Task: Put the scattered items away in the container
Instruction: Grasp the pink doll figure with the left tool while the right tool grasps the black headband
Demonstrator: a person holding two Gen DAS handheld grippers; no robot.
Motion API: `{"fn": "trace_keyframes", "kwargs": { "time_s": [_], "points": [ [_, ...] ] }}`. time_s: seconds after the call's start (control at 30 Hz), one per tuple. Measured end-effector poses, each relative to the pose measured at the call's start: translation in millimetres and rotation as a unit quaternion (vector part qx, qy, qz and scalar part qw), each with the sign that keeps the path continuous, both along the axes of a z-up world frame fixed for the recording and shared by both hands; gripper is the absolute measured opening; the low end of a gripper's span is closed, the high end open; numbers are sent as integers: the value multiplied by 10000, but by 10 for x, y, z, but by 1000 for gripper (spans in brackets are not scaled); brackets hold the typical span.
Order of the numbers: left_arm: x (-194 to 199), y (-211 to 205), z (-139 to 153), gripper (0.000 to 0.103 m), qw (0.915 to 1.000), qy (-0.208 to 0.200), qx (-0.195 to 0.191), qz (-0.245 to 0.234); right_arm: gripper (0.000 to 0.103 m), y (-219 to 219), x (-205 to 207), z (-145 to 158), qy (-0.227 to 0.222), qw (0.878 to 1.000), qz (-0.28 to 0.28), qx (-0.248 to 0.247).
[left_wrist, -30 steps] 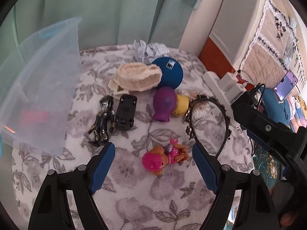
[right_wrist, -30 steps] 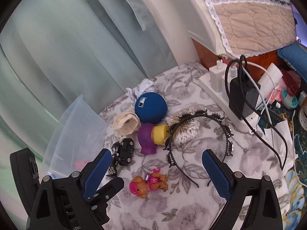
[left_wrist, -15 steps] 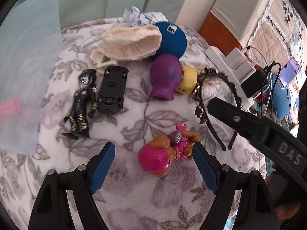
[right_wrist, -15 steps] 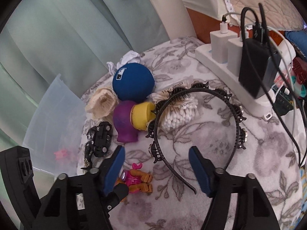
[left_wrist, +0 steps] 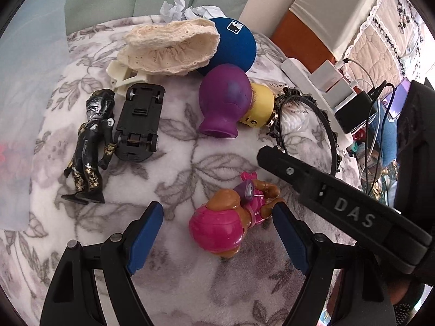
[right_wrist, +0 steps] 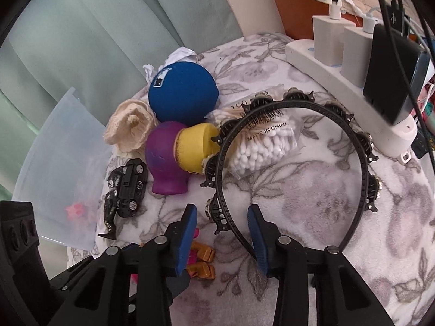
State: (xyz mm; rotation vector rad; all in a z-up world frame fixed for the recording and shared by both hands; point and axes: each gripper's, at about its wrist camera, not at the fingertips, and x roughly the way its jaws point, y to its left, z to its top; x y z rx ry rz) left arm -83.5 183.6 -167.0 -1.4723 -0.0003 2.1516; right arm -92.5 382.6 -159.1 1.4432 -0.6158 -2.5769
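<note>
Toys lie scattered on a grey-floral fleece blanket [left_wrist: 190, 163]: from left, the translucent plastic container [right_wrist: 62, 168] at the edge, a black-and-gold figurine [left_wrist: 89, 146], an overturned black toy car [left_wrist: 140, 125], and a pink-helmeted brown toy pup [left_wrist: 228, 222]. The left hand-held gripper [left_wrist: 217, 236] stands spread around the pup, pads not touching. The right hand-held gripper [right_wrist: 221, 231], jaws just closing, straddles one end of the black clip-studded headband [right_wrist: 299, 163] without pinching it.
</note>
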Motion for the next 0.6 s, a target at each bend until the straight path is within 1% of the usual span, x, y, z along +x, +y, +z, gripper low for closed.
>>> {"fn": "trace_keyframes", "kwargs": {
  "time_s": [0.07, 0.13, 0.17, 0.33, 0.43, 0.47, 0.5, 0.53, 0.6],
  "points": [
    [-2, -1, -5, 83, 10000, 3, 38, -23, 40, 7, -6, -8, 28, 10000, 23, -54],
    [-4, 22, -14, 83, 10000, 14, -2, -67, 30, 17, -9, -13, 22, 10000, 14, -36],
    [0, 38, -17, 83, 9999, 44, -30, -97, 28, 28, -9, -20, 17, 10000, -3, -53],
    [-7, 39, -10, 82, 9999, 80, -30, -134, 27, 63, -25, -23, 36, 9998, -64, -186],
    [-4, 37, 4, 77, 9998, 79, 25, -153, 26, 70, -28, -13, 48, 9998, -57, -197],
    [1, 40, 10, 74, 9998, 85, 36, -170, 26, 71, -23, -6, 59, 9998, -63, -204],
    [7, 44, 20, 68, 9997, 87, 67, -195, 26, 75, -20, 3, 72, 9997, -71, -217],
    [12, 48, 31, 64, 9997, 82, 105, -218, 26, 79, -17, 13, 87, 9997, -79, -226],
    [24, 59, 44, 64, 9996, 113, 73, -236, 25, 86, -12, 31, 110, 9996, -89, -236]
  ]
}}
